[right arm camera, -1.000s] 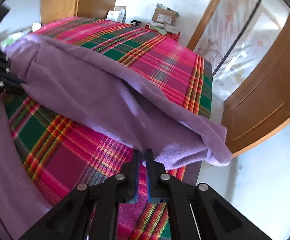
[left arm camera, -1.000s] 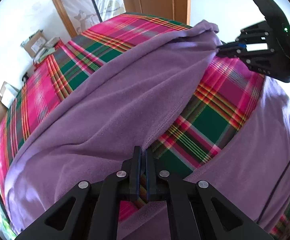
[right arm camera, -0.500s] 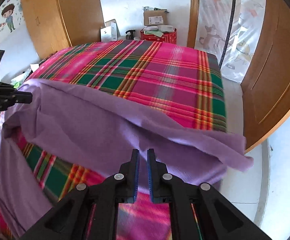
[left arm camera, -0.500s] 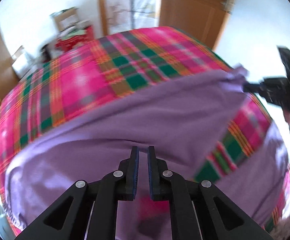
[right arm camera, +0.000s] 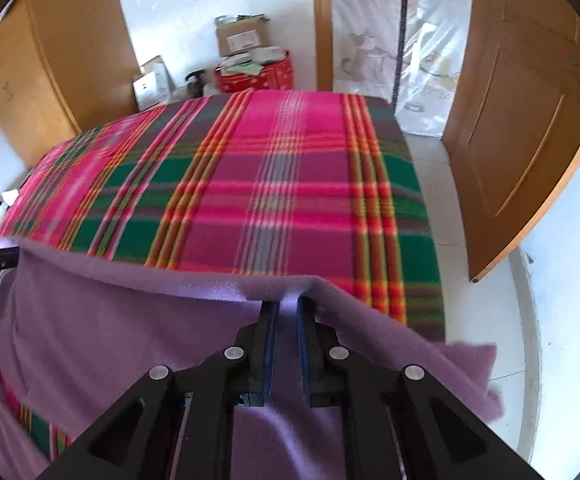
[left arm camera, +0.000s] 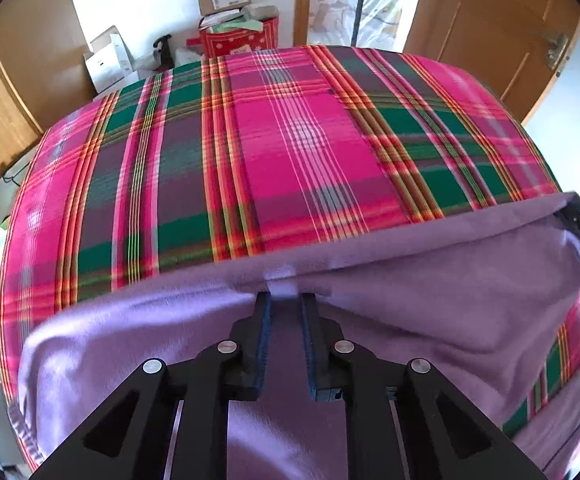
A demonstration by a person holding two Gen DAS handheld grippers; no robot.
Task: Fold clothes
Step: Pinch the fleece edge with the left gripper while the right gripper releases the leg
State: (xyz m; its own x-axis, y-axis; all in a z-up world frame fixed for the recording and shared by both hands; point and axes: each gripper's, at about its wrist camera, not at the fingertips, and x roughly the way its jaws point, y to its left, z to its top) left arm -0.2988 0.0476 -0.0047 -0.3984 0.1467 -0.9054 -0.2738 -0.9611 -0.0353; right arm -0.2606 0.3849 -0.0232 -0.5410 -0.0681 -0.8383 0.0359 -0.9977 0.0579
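1. The left gripper [left arm camera: 285, 300] is pinching the top edge of the purple garment [left arm camera: 430, 304], a small tuft of cloth caught between its fingers.
2. The right gripper [right arm camera: 287, 303] is gripping that same edge further along.
3. The garment is hanging taut between the 2 grippers, draping over the near part of the plaid-covered bed [left arm camera: 290, 152].

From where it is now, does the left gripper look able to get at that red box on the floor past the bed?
Probably not. The left gripper is pinching the purple cloth's edge, and the whole plaid-covered bed lies between it and the red box on the floor beyond.
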